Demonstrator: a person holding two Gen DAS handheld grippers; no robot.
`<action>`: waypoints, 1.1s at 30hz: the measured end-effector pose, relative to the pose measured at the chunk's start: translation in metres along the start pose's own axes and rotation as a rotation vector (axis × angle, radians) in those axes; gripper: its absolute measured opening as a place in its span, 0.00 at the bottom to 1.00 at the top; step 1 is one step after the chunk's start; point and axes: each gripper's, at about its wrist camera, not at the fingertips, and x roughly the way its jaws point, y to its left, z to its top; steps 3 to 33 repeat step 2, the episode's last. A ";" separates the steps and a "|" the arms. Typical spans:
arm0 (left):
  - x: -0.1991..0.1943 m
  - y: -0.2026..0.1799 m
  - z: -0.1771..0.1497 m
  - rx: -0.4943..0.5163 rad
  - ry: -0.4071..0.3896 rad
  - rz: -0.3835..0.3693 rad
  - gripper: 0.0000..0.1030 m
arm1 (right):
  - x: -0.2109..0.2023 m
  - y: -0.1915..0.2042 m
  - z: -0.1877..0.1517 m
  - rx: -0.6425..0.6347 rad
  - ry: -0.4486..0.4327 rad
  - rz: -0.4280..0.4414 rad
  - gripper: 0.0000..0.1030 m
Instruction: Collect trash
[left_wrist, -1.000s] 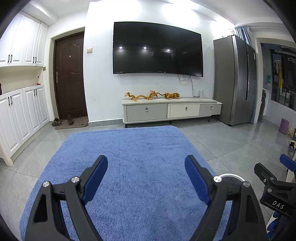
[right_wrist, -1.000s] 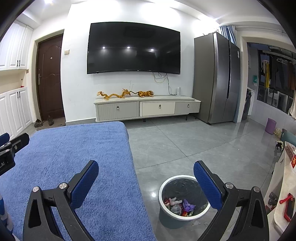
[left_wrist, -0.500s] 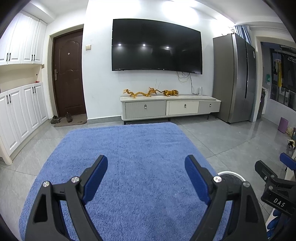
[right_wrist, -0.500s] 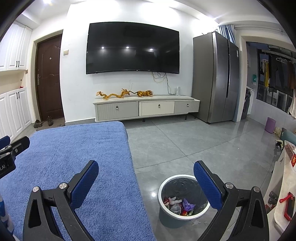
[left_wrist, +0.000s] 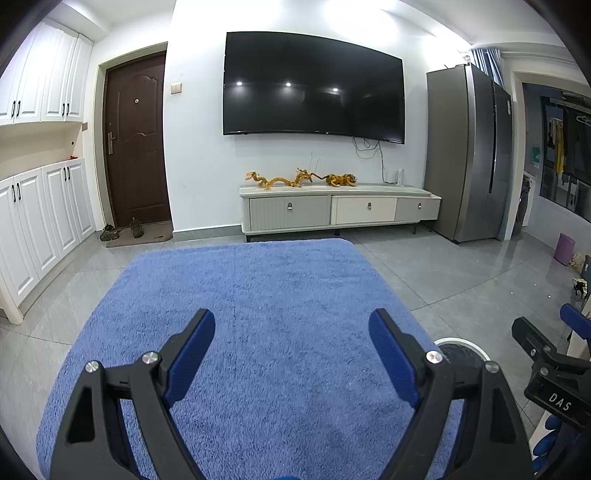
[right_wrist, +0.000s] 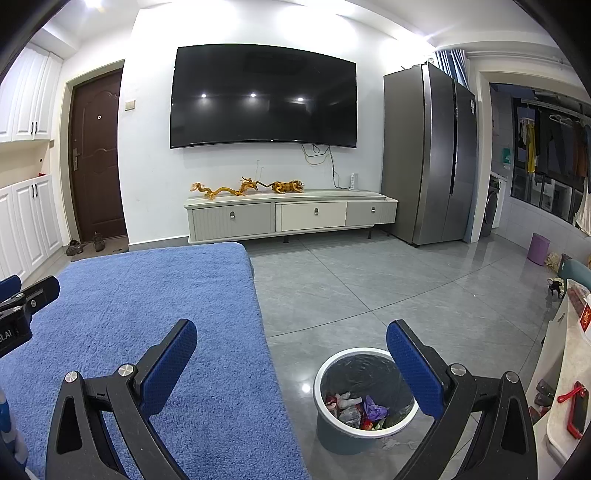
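- I count two grippers: left gripper (left_wrist: 291, 354) and right gripper (right_wrist: 291, 363), each with two blue-padded fingers set wide apart, nothing between them.
- One blue rug (left_wrist: 258, 314), spread under and ahead of my left tongs.
- One trash bin (right_wrist: 364, 402), just below my right tongs' right finger; several crumpled scraps inside, number not countable.
- One television (right_wrist: 264, 98) on the wall, straight ahead of both tongs.
- One low cabinet (right_wrist: 291, 216) beneath it, three drawer fronts.
- Golden figurines (right_wrist: 247, 187) on top: I make out two.
- One refrigerator (right_wrist: 430, 151), ahead and right of the tongs.
- One door (left_wrist: 136, 140), ahead and left; two shoes (left_wrist: 123, 229) at its foot.
- One purple stool (right_wrist: 538, 248), far right.
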 end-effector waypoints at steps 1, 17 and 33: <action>0.000 0.000 0.000 0.000 0.001 -0.001 0.82 | 0.000 0.000 0.000 0.000 0.000 0.000 1.00; 0.000 0.000 0.000 0.000 0.002 -0.002 0.82 | 0.000 0.000 0.000 -0.001 0.000 0.001 1.00; 0.000 0.000 0.000 0.000 0.002 -0.002 0.82 | 0.000 0.000 0.000 -0.001 0.000 0.001 1.00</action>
